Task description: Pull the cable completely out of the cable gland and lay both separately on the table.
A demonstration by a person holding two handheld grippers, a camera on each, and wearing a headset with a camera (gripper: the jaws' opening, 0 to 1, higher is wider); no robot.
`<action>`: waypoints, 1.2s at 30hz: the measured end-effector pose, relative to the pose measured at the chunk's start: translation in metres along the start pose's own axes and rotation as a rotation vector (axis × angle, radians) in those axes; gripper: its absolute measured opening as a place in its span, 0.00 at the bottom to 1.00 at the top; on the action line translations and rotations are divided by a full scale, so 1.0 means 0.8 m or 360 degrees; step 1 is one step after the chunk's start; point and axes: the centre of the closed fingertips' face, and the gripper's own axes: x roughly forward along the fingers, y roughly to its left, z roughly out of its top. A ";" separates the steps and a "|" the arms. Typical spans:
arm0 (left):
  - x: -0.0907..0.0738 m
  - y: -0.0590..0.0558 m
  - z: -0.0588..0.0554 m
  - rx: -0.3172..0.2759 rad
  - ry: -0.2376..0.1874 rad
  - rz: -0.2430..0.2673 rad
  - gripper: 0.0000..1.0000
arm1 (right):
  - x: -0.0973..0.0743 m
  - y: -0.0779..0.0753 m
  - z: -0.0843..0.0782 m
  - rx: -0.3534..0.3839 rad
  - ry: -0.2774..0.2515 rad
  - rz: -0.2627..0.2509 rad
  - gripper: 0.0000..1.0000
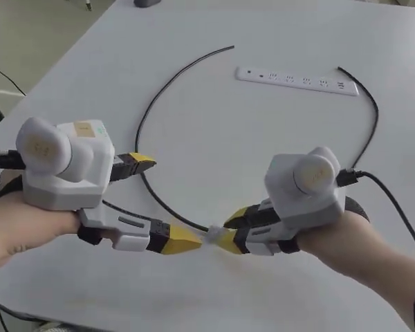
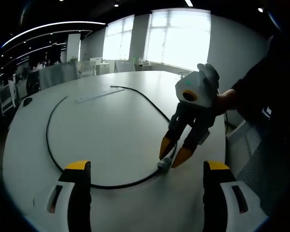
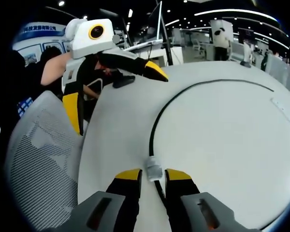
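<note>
- So far nothing of the task looks finished: the cable gland (image 3: 153,166), a small pale fitting, sits threaded on the black cable (image 1: 146,114), which appears to run on through it and back between the right gripper's jaws
- The cable lies on the white table (image 1: 263,152) in a wide arc, with its free end far up the table near a white power strip (image 1: 294,80); the gland is at the near end of that arc, close to the person
- Right gripper (image 1: 229,229): the jaws are narrowly apart, one on either side of the gland, and its own view shows a thin gap on each side, so I judge it has not clamped (the fisheye makes this hard to call)
- Left gripper (image 1: 167,200): the jaws are spread wide and hold nothing; one tip lies just beside the gland, the other well up beside the cable
- Left to do, as I judge it: hold the gland, take the cable, draw its whole length through, then set the two down apart
- Writing: a tan sticker (image 1: 85,128) on the left gripper's housing and a blue sign (image 3: 38,33) in the room behind both carry marks too small to read; the power strip shows no legible brand
</note>
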 end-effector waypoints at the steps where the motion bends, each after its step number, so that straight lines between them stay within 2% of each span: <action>1: 0.000 0.000 0.000 0.0000 0.0004 0.0001 0.96 | 0.001 0.000 0.000 0.0005 0.0002 0.0004 0.13; 8: 0.001 -0.002 -0.003 0.0005 0.0026 -0.0008 0.95 | 0.004 -0.001 -0.005 0.0008 0.0026 0.0010 0.09; 16: 0.002 -0.006 -0.007 0.0010 0.0051 -0.0025 0.94 | 0.006 -0.001 -0.004 0.0029 0.0011 0.0008 0.09; 22: 0.002 -0.009 0.001 -0.0036 0.0002 -0.0055 0.93 | 0.005 0.002 -0.004 -0.0053 0.0017 -0.0016 0.07; 24: 0.001 -0.009 0.005 -0.0058 -0.0014 -0.0062 0.92 | 0.004 0.001 -0.004 -0.0047 0.0022 -0.0021 0.07; 28: 0.001 -0.003 0.009 -0.0086 -0.0041 -0.0049 0.91 | -0.006 0.002 0.004 -0.0056 -0.0003 -0.0025 0.07; 35: 0.002 -0.011 0.021 -0.0100 -0.0095 -0.0106 0.87 | -0.039 0.004 0.019 -0.0101 -0.0061 -0.0054 0.07; 36: 0.002 -0.015 0.026 -0.0098 -0.0120 -0.0129 0.87 | -0.044 0.005 0.020 -0.0112 -0.0069 -0.0054 0.07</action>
